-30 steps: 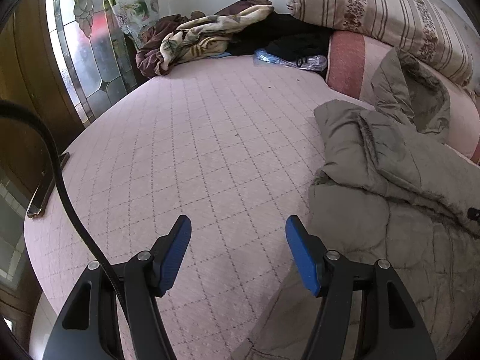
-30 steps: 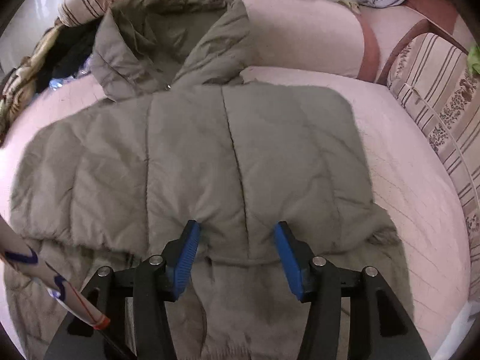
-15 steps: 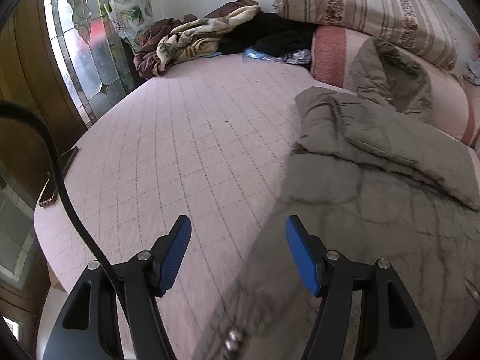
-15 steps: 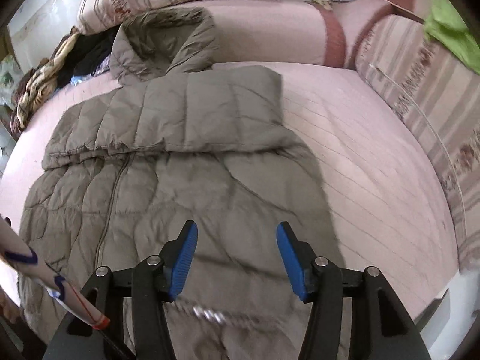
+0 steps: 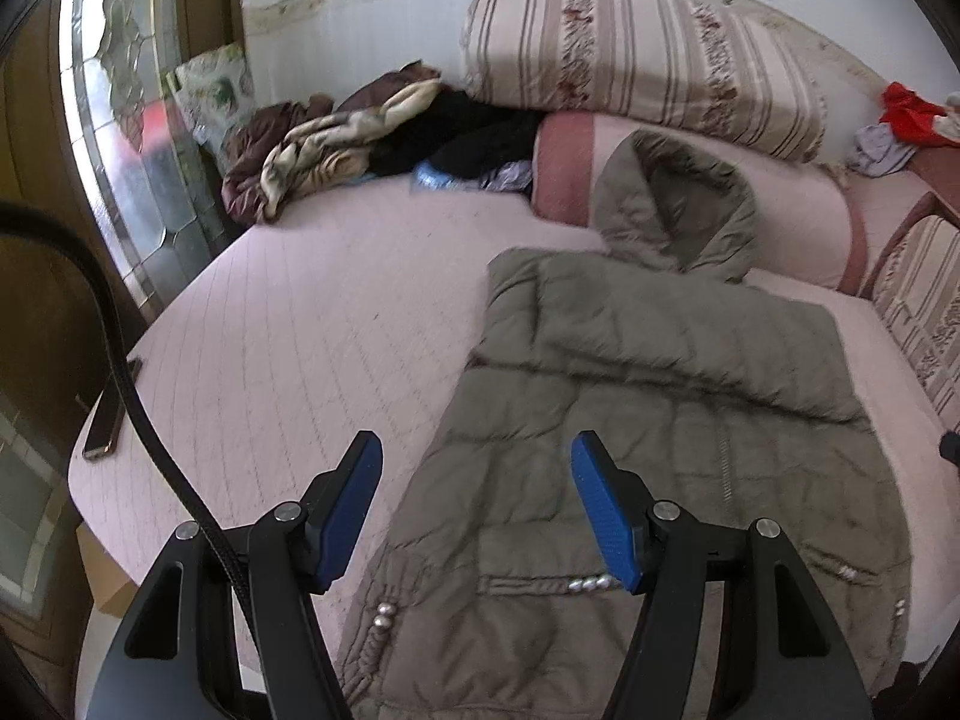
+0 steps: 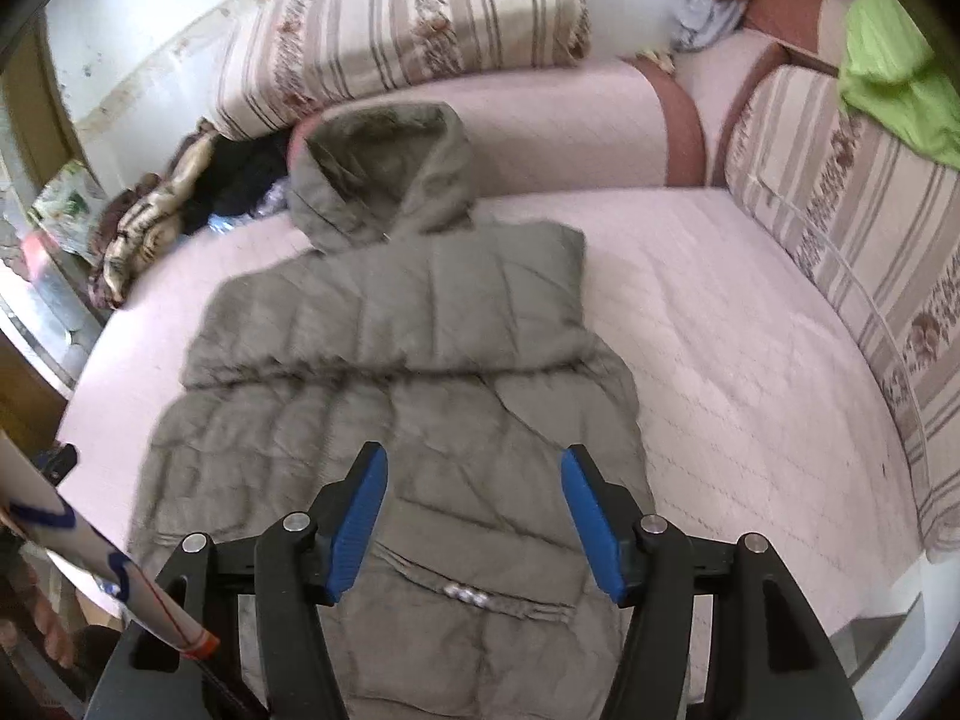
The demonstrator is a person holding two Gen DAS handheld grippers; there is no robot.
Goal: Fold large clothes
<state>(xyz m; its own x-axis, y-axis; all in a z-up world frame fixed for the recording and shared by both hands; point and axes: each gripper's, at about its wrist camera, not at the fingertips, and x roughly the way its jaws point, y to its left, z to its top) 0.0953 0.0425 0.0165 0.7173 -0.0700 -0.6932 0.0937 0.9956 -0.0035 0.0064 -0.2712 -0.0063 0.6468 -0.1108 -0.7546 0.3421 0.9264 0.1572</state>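
A large olive-grey hooded puffer jacket lies flat on the pink quilted bed, hood toward the pillows and sleeves folded across the chest. It also shows in the right wrist view. My left gripper is open and empty, held above the jacket's lower left edge. My right gripper is open and empty, held above the jacket's lower front near the pocket snaps.
Striped bolsters and a pink cushion line the head and right side of the bed. A heap of clothes lies at the far left corner. A phone lies at the bed's left edge. A green cloth drapes the right bolster.
Both grippers have pulled back and up from the jacket toward the foot of the bed, staying open. The whole jacket now shows in both views.
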